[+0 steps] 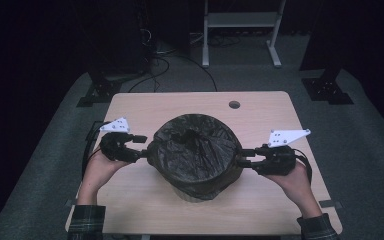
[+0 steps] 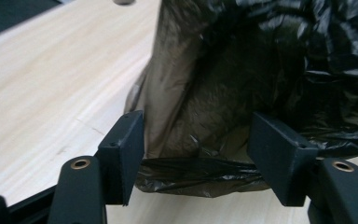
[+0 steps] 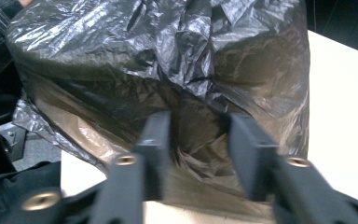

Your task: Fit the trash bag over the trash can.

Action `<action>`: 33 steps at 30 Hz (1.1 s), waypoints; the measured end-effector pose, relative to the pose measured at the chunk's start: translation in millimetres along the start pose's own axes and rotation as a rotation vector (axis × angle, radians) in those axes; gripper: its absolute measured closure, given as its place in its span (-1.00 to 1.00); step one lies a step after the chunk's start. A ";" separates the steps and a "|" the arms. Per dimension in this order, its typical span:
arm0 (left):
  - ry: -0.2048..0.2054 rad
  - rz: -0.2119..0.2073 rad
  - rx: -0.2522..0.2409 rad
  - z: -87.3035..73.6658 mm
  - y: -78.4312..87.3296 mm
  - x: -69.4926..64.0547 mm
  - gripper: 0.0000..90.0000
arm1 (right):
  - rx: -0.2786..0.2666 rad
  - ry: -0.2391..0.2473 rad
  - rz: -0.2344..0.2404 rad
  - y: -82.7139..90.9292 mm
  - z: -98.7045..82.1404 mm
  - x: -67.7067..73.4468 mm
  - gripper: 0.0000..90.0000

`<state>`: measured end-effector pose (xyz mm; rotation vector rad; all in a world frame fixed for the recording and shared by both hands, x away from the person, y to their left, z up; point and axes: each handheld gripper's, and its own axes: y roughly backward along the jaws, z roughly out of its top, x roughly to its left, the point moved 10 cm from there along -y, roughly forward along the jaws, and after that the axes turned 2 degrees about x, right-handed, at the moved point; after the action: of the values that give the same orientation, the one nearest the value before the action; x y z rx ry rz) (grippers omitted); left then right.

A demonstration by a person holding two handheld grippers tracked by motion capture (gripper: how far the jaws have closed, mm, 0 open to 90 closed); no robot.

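Observation:
A round bin draped in a crinkled black plastic bag stands in the middle of the light wooden table. My left gripper is level at the bin's left side, and its jaws are open. In the left gripper view the bag's lower hem runs across the gap of the left gripper without being pinched. My right gripper is at the bin's right side. Close up, the right gripper has its jaws apart against the bag's wall, with wrinkled film between them.
A round hole sits in the table near its far edge. Beyond the table a white metal frame and dark stands with cables rest on the grey floor. A plaid sleeve comes in at the bottom left.

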<state>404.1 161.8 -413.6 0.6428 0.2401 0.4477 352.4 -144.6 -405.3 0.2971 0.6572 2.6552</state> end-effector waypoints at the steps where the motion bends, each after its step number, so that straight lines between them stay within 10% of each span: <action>1: 0.001 -0.003 0.005 -0.4 -2.5 -0.1 -0.18 | -0.005 0.011 -0.011 0.1 1.0 -0.1 0.60; 4: -0.017 -0.037 0.022 -2.0 -9.7 -5.1 -0.19 | 0.001 0.023 0.011 -0.6 1.6 3.8 0.99; 15: -0.062 -0.105 0.031 -4.0 -15.4 -15.8 -0.36 | 0.042 0.029 0.016 -5.7 -5.8 6.8 1.00; 23: -0.097 -0.194 0.044 -3.6 -20.1 -28.7 1.00 | 0.041 0.029 0.022 -8.8 -4.8 7.8 1.00; 33: -0.068 -0.193 0.124 -30.5 -38.6 -29.0 1.00 | 0.132 0.021 0.004 -25.6 -32.2 6.1 1.00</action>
<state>380.6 136.6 -459.1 0.7473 0.2645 0.2261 345.7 -134.2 -445.0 0.3073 0.8421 2.6268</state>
